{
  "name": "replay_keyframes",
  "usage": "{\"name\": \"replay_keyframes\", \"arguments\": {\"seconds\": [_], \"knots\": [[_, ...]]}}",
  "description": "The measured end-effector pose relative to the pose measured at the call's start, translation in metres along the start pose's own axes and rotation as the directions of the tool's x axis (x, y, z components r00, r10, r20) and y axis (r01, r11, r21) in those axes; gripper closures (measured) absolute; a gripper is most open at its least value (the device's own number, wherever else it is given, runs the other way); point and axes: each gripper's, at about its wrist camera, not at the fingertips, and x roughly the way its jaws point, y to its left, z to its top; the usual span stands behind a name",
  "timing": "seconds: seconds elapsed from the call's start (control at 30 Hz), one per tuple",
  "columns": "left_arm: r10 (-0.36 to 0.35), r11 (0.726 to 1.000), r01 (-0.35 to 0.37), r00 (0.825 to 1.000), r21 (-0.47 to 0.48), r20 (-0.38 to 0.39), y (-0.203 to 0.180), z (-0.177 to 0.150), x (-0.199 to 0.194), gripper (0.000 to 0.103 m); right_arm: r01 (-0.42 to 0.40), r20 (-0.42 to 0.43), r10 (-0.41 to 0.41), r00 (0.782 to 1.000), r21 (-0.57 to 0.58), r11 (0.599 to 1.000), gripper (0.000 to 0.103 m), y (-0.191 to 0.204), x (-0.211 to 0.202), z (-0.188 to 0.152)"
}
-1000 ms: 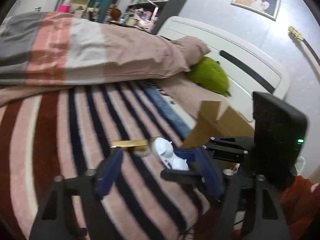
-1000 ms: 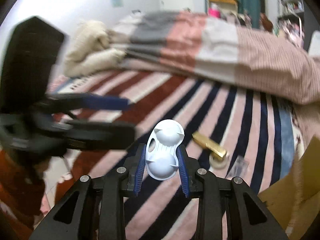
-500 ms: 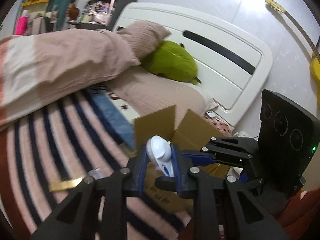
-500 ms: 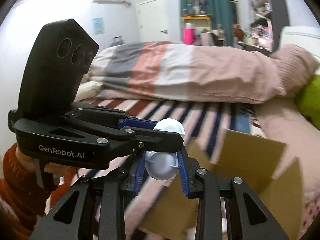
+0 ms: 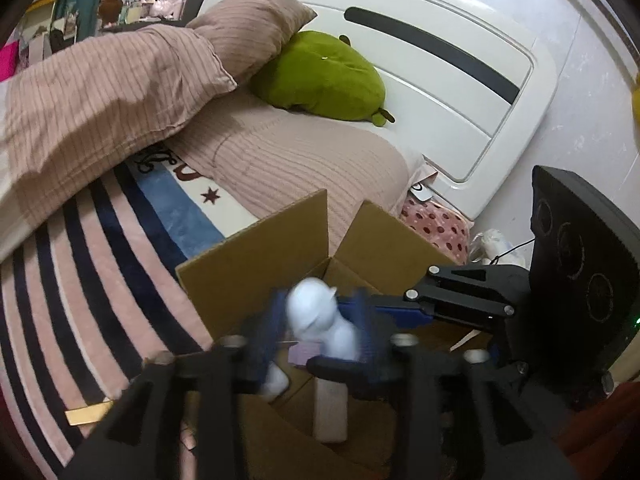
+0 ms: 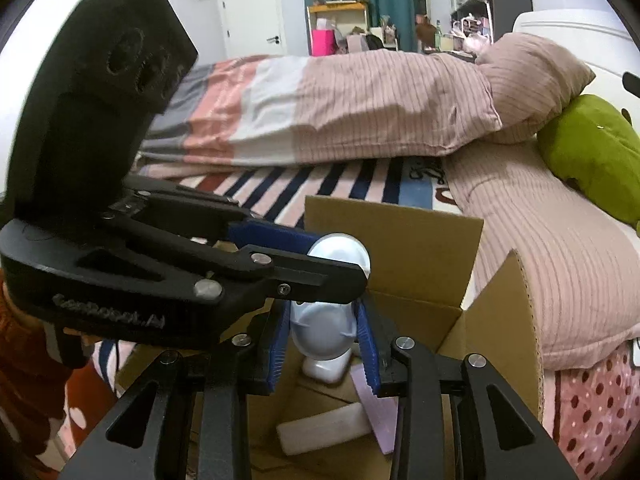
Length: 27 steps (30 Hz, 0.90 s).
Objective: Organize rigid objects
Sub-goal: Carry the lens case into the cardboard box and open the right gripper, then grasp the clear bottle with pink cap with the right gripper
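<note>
A white figurine (image 6: 320,332) hangs over the open cardboard box (image 6: 420,248) and sits between the jaws of both grippers. My right gripper (image 6: 324,348) has its blue pads against the figurine's sides, and its jaws are starting to open. My left gripper (image 5: 318,324) comes in from the left across the figurine's head. It is blurred, its jaws are opening, and its pads stand a little off the figurine (image 5: 316,316). The right gripper (image 5: 400,312) reaches in from the right in the left wrist view. Inside the box lie a white foam block (image 6: 324,428) and a lilac piece (image 6: 376,412).
The box (image 5: 256,264) stands on a striped blanket (image 5: 100,280) at the bed's edge, flaps up. A gold bar (image 5: 88,414) lies on the blanket to its left. A green plush (image 5: 320,76), pillows and a white headboard (image 5: 460,92) lie beyond. A hand in a red sleeve (image 6: 24,360) holds the left gripper.
Both grippers swung from above the striped blanket to above the box, carrying the figurine. The left gripper went from wide open to shut on the figurine, and its pads have now spread again.
</note>
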Motion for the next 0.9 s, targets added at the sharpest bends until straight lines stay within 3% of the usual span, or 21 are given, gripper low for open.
{"name": "replay_keyframes", "arguments": {"seconds": [0.13,0.2,0.4,0.5,0.67,0.8,0.9], "knots": [[0.017,1.0,-0.017,0.999,0.0,0.04,0.0,-0.004,-0.019,0.038,0.013,0.014,-0.013,1.0,-0.009,1.0,0.053,0.008,-0.007,0.0],[0.038,0.999,-0.038,0.996,-0.006,0.077,0.004,-0.008,-0.039,0.03,0.015,0.03,-0.015,0.999,-0.007,1.0,0.052,0.016,-0.013,0.002],[0.114,0.993,-0.106,0.977,-0.053,0.182,0.023,-0.03,-0.109,0.023,-0.054,0.1,0.057,0.993,-0.037,0.998,0.052,0.056,-0.036,0.018],[0.198,0.979,-0.182,0.955,-0.095,0.218,0.04,-0.052,-0.145,0.022,-0.095,0.108,0.104,0.989,-0.09,0.991,0.052,0.09,-0.039,0.029],[0.389,0.915,-0.343,0.891,-0.213,0.236,0.078,-0.105,-0.191,0.021,-0.144,0.087,0.159,0.983,-0.156,0.977,0.052,0.146,-0.02,0.04],[0.446,0.879,-0.382,0.87,-0.284,0.21,0.108,-0.149,-0.203,0.021,-0.184,0.026,0.189,0.982,-0.126,0.975,0.052,0.175,0.015,0.033],[0.475,0.856,-0.404,0.861,-0.323,0.18,0.124,-0.175,-0.202,0.021,-0.142,0.001,0.143,0.99,-0.067,0.988,0.052,0.182,0.048,0.014]]}}
